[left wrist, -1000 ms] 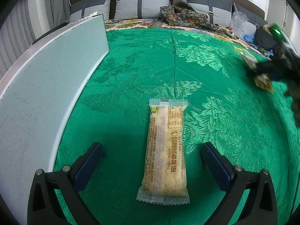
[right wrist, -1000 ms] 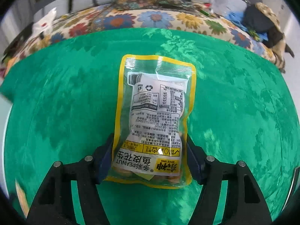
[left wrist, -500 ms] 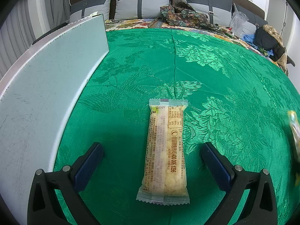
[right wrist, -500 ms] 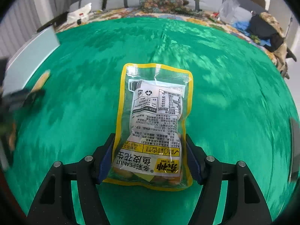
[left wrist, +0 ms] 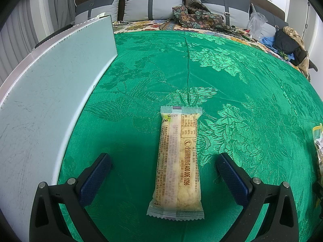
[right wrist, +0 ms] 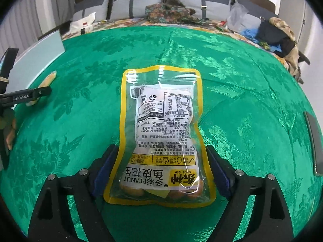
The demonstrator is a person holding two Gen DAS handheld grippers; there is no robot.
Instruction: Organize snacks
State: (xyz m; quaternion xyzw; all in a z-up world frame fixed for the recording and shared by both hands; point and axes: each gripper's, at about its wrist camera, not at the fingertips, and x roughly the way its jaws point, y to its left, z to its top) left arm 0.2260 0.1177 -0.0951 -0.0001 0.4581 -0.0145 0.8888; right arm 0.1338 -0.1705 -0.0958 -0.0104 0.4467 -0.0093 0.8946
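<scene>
a green brocade cloth (left wrist: 232,76) with a woven leaf pattern covers the whole work surface, and behind it stands a bed or sofa with grey cushions (left wrist: 153,5) and some crumpled patterned fabric (left wrist: 197,18). on this cloth, in the left wrist view, a long pale snack bar (left wrist: 177,165) in a half-clear wrapper lies flat, its length pointing away from the camera, the printed side up. the left gripper (left wrist: 163,167) hangs over the near end of the bar with its two blue-padded fingers (left wrist: 94,178) spread wide, one on each side, and both are apart from the wrapper. to the left of the bar a pale blue-grey board (left wrist: 50,92) stands on its edge along the side of the cloth. in the right wrist view the right gripper (right wrist: 159,171) pinches a yellow-edged peanut pouch (right wrist: 161,133) at its lower part, the blue pads pressing the two side edges; the pouch is seen from its back, with the label upside down, and round brown peanuts show at the bottom. i cannot tell if the pouch rests on the cloth or is lifted. the edge of this pouch appears also at the far right border of the left view. at the far left of the right view the other gripper and the bar are visible, well apart from the pouch
</scene>
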